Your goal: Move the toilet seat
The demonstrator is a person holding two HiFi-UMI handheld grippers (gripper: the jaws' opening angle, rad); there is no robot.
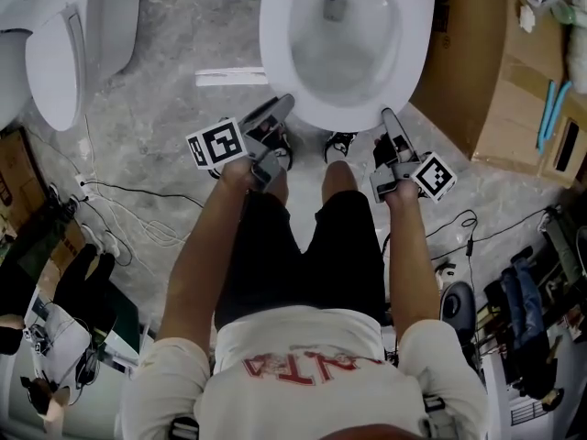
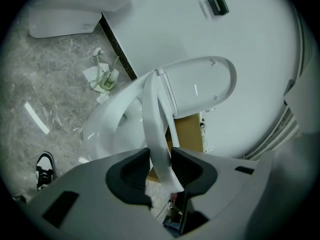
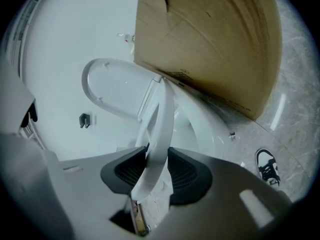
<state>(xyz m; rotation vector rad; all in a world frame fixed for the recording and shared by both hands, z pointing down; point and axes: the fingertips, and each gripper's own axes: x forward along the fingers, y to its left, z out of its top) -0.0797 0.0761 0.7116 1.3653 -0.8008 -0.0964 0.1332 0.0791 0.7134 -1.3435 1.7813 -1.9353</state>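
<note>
Toilet seat (image 2: 159, 134) is at the front of the toilet, a white ring held by its front rim. It sits tilted up off the toilet bowl (image 2: 107, 129), hinged at the back.

Left gripper (image 1: 281, 106) is on the seat's front-left edge, with its jaws closed on the rim and pads pressing both faces. Right gripper (image 1: 388, 115) is on the front-right edge, gripping the seat rim the same way.

Lid (image 2: 200, 86) stands upright behind the seat, against the white wall (image 2: 165, 29).

The person stands right at the front edge of the bowl, shoes (image 1: 341, 143) near its base.

Room to move:
- Cardboard box (image 1: 472, 62) sits just beside the bowl's right side, so it is tight there.
- The left side has bare grey floor (image 1: 156, 108) between this toilet and a second toilet (image 1: 55, 62) at the far left.
- Crumpled paper (image 2: 102, 79) lies on the floor near the wall.
- Cables (image 1: 128, 218) run over the floor behind the person on the left.

Bowl interior is white, with a dark drain opening (image 1: 335, 7) at the bottom. I can't tell whether the box holds anything.
</note>
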